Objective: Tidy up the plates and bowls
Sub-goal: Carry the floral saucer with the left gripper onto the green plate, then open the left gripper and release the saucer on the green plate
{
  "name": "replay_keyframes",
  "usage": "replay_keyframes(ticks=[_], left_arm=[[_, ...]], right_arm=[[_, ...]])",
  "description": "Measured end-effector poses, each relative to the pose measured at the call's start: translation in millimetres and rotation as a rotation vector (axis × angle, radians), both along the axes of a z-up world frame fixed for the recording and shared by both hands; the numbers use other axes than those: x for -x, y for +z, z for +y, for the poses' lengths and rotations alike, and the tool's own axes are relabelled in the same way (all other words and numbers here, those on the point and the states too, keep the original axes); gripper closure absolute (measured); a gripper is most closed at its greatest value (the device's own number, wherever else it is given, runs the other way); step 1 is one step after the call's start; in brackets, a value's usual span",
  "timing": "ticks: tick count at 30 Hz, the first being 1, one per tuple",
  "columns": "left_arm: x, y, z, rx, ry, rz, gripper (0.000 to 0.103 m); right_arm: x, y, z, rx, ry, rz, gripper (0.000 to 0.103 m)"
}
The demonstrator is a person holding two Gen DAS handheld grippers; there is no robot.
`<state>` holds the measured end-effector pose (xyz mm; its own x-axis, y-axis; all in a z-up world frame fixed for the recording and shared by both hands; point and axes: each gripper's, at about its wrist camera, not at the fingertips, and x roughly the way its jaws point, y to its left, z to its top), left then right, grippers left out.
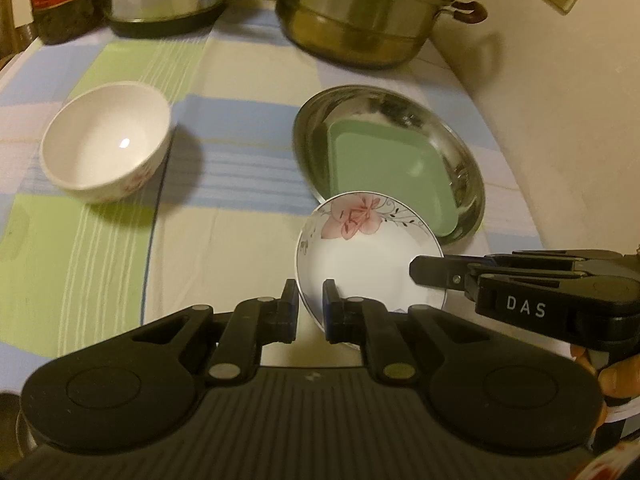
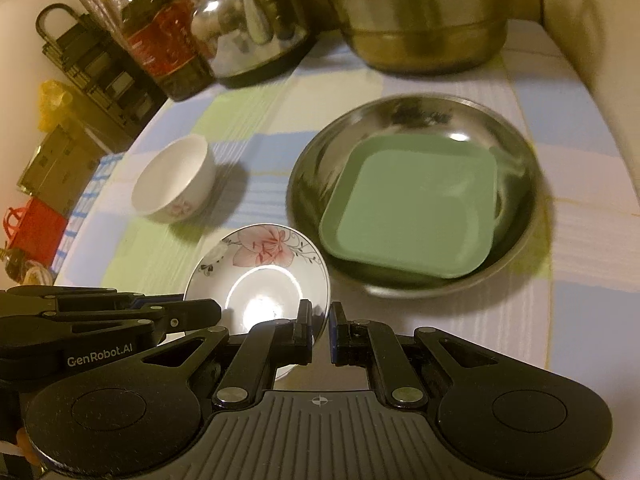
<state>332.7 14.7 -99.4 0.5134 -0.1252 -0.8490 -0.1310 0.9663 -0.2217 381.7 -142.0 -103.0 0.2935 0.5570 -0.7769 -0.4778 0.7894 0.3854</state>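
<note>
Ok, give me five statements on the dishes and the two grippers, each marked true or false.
1. The green square plate lies inside the steel dish. True.
2. Both grippers pinch the floral saucer: left gripper and right gripper each on its rim. True.
3. The white bowl is stacked on the green plate. False: it stands alone on the checked cloth.
4. The saucer is plain white. False: it bears a pink flower.
5. A steel pot stands behind the dish. True.
</note>
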Motion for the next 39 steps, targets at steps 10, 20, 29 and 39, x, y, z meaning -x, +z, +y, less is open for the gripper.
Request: replay_keyframes(ticks=[10,20,29,39], left_arm=[[-43,1,-19,-0.014,-0.054,-0.036,0.093],[-89,-15,-31,-0.021,-0.081,-0.028,0.092],[-115,-32,-35,-0.031,-0.087,-0.003,0.092],[-129,-46,-36,-0.031,-0.086,0.029,0.092]], right_arm=[[-31,3,-21,0.004,-0.081,-0.022,0.095],[-70,-8,-29,0.032,-0.138,-0.030,0.095],[-92,-24,-27,0.041,-0.168,-0.010,0.095],[-102,-35,-25,0.057,-0.184,-0.002,0.095]])
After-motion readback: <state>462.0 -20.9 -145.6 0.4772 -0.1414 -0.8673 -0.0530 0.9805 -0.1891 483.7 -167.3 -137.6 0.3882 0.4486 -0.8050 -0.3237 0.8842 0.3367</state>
